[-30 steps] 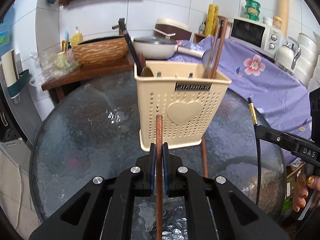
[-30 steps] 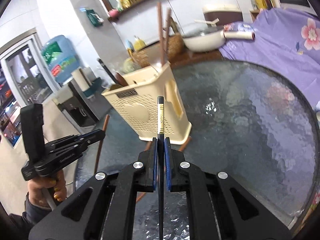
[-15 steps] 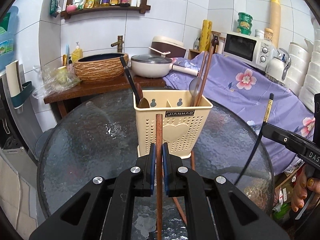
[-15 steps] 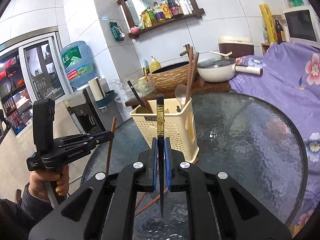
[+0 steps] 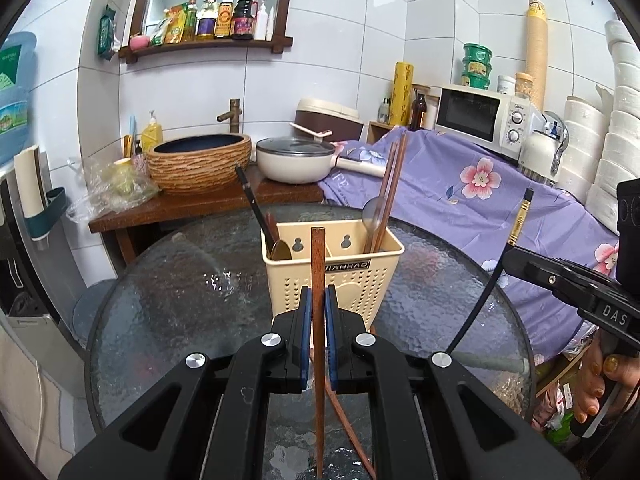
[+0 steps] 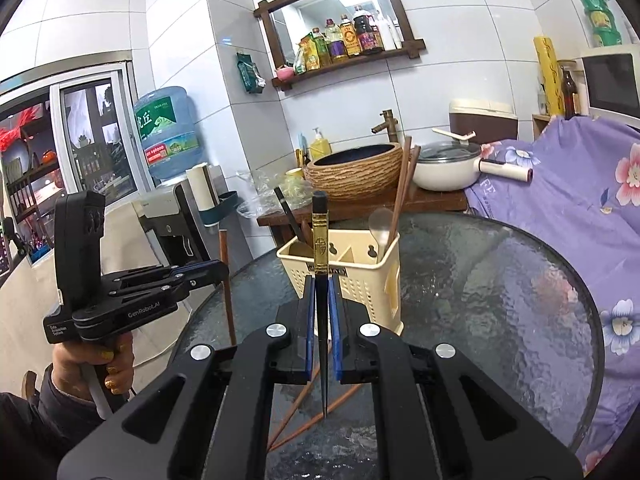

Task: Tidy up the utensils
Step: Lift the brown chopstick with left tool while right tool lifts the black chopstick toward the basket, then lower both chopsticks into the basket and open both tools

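Note:
My left gripper [image 5: 318,300] is shut on a brown wooden chopstick [image 5: 318,264] held upright above the glass table. My right gripper [image 6: 321,292] is shut on a black chopstick with a gold band [image 6: 320,240], also upright. A cream perforated utensil holder [image 5: 344,276] stands on the table just beyond both grippers; it holds two brown chopsticks [image 5: 394,184], a metal spoon [image 5: 374,212] and a black chopstick [image 5: 252,204]. Two more brown chopsticks [image 6: 304,412] lie on the glass under my grippers. The left view shows the right gripper [image 5: 508,256] at the right edge, the right view the left gripper [image 6: 224,270] at the left.
The round glass table [image 5: 168,280] has a drop at its rim all around. Behind it a wooden counter [image 5: 200,204] carries a woven basin [image 5: 200,164] and a white pot [image 5: 294,160]. A purple floral cloth [image 5: 480,208] covers the surface to the right, with a microwave [image 5: 480,120].
Both grippers have risen and pulled back from the holder, each carrying its chopstick; the holder now looks smaller and lower, and more of the wall and shelf shows.

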Action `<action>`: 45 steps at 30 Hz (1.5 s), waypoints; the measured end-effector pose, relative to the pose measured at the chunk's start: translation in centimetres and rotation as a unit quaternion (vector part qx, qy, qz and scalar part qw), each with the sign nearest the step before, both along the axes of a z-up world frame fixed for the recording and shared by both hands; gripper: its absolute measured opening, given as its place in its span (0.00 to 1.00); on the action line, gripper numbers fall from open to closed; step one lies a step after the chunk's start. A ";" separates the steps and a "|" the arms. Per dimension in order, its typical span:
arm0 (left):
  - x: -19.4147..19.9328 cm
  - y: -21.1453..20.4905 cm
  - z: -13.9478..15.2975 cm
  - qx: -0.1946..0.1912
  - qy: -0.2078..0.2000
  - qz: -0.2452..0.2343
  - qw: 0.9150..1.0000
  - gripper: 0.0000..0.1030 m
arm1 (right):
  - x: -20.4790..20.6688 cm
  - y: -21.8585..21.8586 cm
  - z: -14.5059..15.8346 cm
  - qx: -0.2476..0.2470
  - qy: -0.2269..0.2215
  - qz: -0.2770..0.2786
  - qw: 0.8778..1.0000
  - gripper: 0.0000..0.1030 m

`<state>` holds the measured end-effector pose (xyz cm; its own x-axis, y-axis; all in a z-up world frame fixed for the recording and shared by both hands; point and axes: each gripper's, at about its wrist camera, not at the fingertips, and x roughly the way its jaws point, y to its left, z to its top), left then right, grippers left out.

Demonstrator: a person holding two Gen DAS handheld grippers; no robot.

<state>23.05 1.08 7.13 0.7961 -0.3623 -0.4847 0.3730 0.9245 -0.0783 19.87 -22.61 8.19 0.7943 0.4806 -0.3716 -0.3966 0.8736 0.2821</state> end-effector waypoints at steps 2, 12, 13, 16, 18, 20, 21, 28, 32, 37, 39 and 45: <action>-0.1 0.0 0.3 0.000 -0.005 -0.001 1.000 0.06 | 0.2 0.0 0.3 0.003 0.000 0.002 1.000 0.07; -0.1 -0.2 2.4 -0.007 -0.024 -0.007 1.000 0.06 | 0.9 0.6 2.1 -0.002 -0.010 0.007 1.000 0.07; -0.2 -0.3 2.7 -0.007 -0.028 -0.008 1.000 0.06 | 1.0 0.6 2.4 -0.001 -0.011 0.009 1.000 0.07; -0.2 -0.6 4.1 -0.007 -0.040 -0.016 0.999 0.06 | 1.5 0.7 3.2 0.004 -0.010 0.014 1.000 0.07; -0.2 -0.7 5.0 -0.009 -0.046 -0.021 0.999 0.06 | 1.9 0.8 4.2 0.006 -0.013 0.016 1.000 0.07; -0.1 -0.8 6.5 -0.015 -0.057 -0.027 0.998 0.06 | 2.3 0.8 5.2 0.008 -0.016 0.018 1.000 0.07; 0.0 -0.9 7.1 -0.017 -0.060 -0.029 0.998 0.06 | 2.6 0.9 5.9 0.009 -0.019 0.018 1.000 0.07; 1.3 -0.9 13.2 -0.043 -0.096 -0.026 0.994 0.06 | 4.7 1.5 11.4 0.004 -0.063 0.007 0.998 0.07; 2.8 -1.3 15.7 -0.050 -0.118 -0.004 0.992 0.06 | 6.3 1.9 13.3 -0.008 -0.084 -0.015 0.996 0.07; 5.7 -1.9 15.7 -0.055 -0.115 0.025 0.992 0.06 | 8.8 2.2 13.5 -0.015 -0.093 -0.042 0.995 0.07; 6.9 -2.3 14.6 -0.049 -0.110 0.037 0.992 0.06 | 10.0 2.3 12.5 -0.016 -0.083 -0.049 0.995 0.07; 9.6 -2.8 9.9 -0.044 -0.074 0.051 0.995 0.06 | 12.1 2.8 8.1 -0.027 -0.061 -0.063 0.996 0.07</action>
<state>32.62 -1.70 17.03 0.8916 -0.3111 -0.3292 0.2907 0.9504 -0.1109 31.92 -19.82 16.32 0.8877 0.3562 -0.2918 -0.3112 0.9312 0.1898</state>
